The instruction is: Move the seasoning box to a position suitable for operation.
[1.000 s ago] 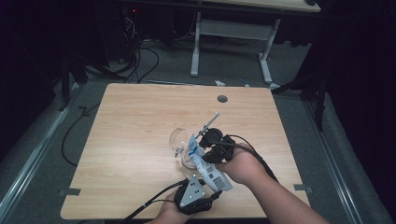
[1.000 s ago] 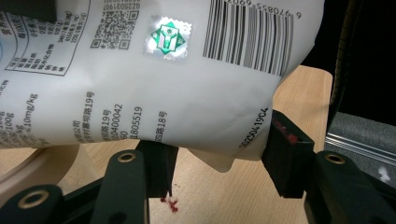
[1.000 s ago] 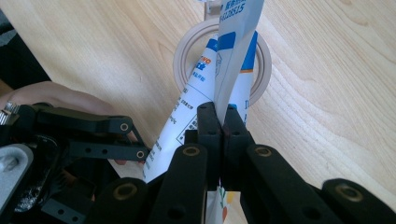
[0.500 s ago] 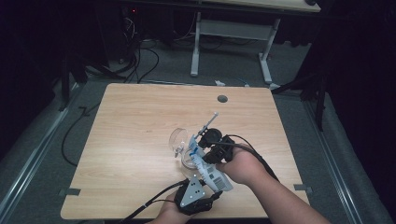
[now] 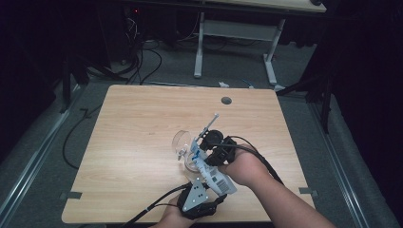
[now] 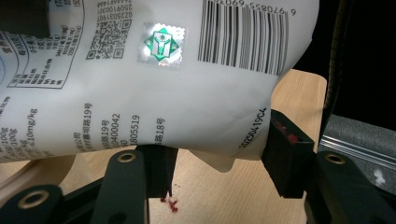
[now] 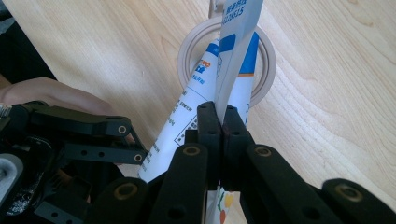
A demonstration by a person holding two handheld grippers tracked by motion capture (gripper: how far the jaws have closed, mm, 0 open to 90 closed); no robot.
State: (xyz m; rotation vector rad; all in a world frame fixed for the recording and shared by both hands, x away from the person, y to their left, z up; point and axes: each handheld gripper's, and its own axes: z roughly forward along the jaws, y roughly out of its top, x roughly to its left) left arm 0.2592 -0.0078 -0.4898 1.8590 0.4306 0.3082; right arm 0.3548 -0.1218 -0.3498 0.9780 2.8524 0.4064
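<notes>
High view overhead, gripper views close, sharing pouch (image 5: 209,172)

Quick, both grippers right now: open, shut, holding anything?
Left gripper: jaws set wide around the white packet, closed on its body.
Right gripper: shut, pinching the packet's thin edge above the clear cup.

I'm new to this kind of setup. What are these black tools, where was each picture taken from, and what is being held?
A person at a wooden table holds a hand tool with two black jaws in each hand. One picture looks down from above; the other two come from cameras riding on each tool. The left tongs grip a white printed pouch across its width. The right tongs are pinched shut on the pouch's thin edge. Below the pouch stands a clear glass, its round rim seen from above. A few red specks lie on the wood.
</notes>
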